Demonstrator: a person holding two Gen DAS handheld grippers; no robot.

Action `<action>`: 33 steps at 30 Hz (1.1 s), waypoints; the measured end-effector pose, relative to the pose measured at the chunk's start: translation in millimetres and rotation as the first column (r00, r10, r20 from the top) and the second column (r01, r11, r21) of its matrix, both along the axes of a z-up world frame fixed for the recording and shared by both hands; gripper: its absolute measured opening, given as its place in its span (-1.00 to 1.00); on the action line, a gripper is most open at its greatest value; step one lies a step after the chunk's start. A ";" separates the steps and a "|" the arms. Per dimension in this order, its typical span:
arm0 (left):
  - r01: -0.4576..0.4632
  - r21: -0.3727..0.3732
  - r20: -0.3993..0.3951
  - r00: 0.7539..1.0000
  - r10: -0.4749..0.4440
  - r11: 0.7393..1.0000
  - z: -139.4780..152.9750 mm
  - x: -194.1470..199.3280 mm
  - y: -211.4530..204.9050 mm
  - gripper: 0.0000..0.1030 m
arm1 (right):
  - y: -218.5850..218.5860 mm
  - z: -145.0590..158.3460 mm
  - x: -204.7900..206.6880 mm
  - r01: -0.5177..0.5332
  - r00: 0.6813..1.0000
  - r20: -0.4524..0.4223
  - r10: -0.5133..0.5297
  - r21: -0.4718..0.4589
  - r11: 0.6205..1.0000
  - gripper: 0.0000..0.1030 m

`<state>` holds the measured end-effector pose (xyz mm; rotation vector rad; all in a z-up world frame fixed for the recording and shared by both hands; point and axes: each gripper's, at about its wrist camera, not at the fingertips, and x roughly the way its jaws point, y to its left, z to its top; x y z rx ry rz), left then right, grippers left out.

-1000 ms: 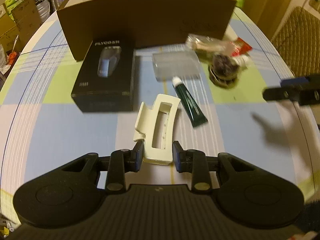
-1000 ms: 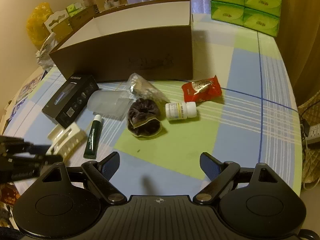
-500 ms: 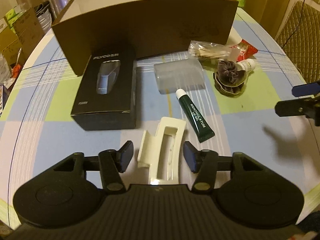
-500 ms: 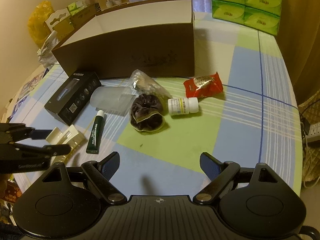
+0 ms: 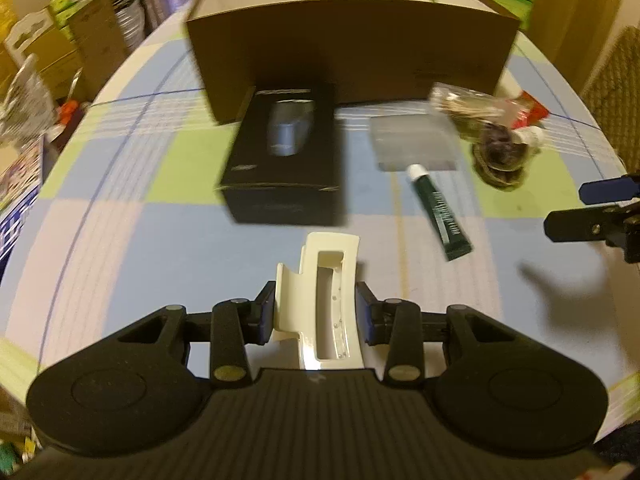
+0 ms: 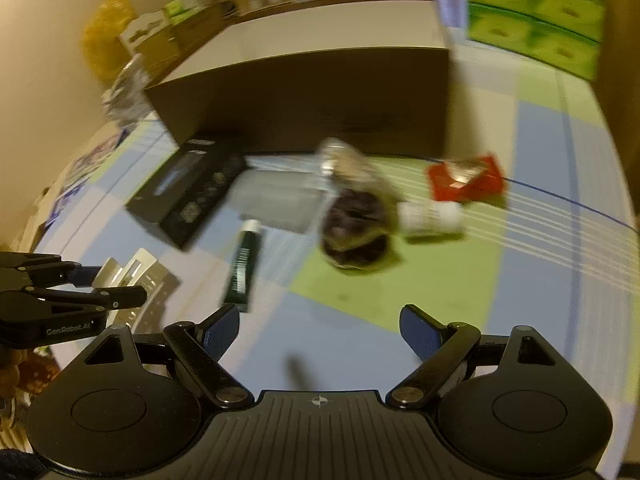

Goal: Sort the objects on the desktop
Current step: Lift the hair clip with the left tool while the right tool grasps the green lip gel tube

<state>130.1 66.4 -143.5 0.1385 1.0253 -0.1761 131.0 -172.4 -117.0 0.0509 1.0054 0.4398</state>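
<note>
My left gripper is shut on a cream hair claw clip, its pads pressing both long sides; the clip points ahead over the checked tablecloth. In the right wrist view the left gripper and the clip sit at the far left. My right gripper is open with nothing between its fingers, low over the cloth; it also shows at the right edge of the left wrist view. A green tube lies to the right of the clip.
A large brown cardboard box stands open at the back. Before it lie a black product box, a translucent case, a clear bag, a dark scrunchie, a white pill bottle and a red packet.
The left gripper's fingers spread, slid further along the clip, then shut on its sides. Both views have shifted and blurred; the right gripper stays open.
</note>
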 end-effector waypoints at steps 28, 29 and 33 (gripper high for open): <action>-0.193 -0.003 0.061 0.979 0.192 0.981 30.0 15.1 65.3 -0.33 | 94.3 -42.8 42.9 -0.147 0.989 -0.011 0.147 -0.177 0.973 -0.73; -0.189 -0.004 0.065 0.980 0.189 0.982 31.7 16.3 64.2 -0.33 | 92.4 -41.9 42.1 -0.143 0.990 -0.014 0.143 -0.172 0.975 -0.73; -0.176 -0.013 0.078 0.981 0.176 0.984 39.0 20.2 58.8 -0.33 | 85.1 -34.4 39.2 -0.132 0.991 -0.016 0.131 -0.155 0.979 -0.73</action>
